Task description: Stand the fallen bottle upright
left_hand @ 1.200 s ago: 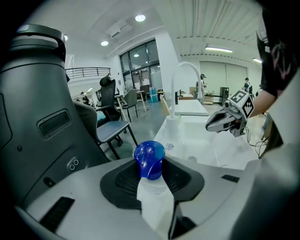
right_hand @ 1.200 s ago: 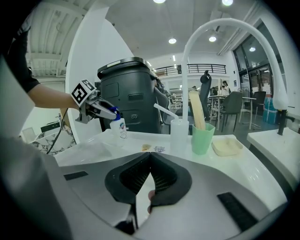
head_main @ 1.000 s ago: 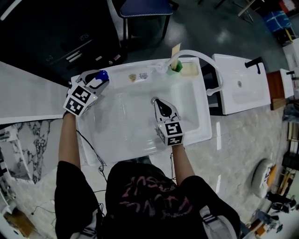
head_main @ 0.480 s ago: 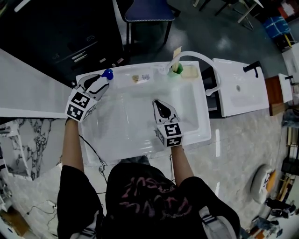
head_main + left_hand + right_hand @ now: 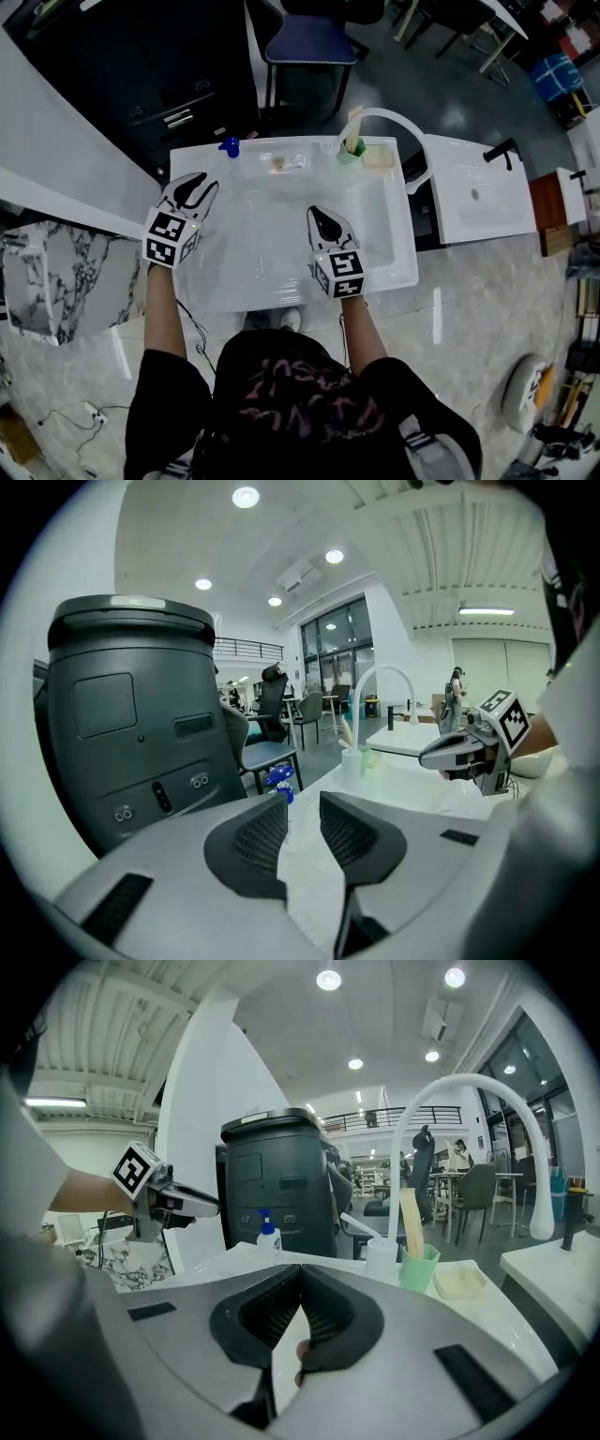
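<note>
The bottle (image 5: pixel 230 146) stands upright on the back left corner of the sink (image 5: pixel 403 225), blue pump on top. Your left hand-held gripper (image 5: pixel 196 180) hovers near it, clear of it. Its jaws are partly spread, have just been closing, and have nothing between them. Your right hand-held gripper (image 5: pixel 316 214) hangs over the basin, jaws pressed together at the tips, empty. A green cup (image 5: pixel 352 150) sits by the tap (image 5: pixel 394 117).

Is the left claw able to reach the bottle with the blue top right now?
Probably yes. The left claw, its jaws partly apart, empty and just closing, points toward the bottle, which stands upright just ahead with nothing between them.
</note>
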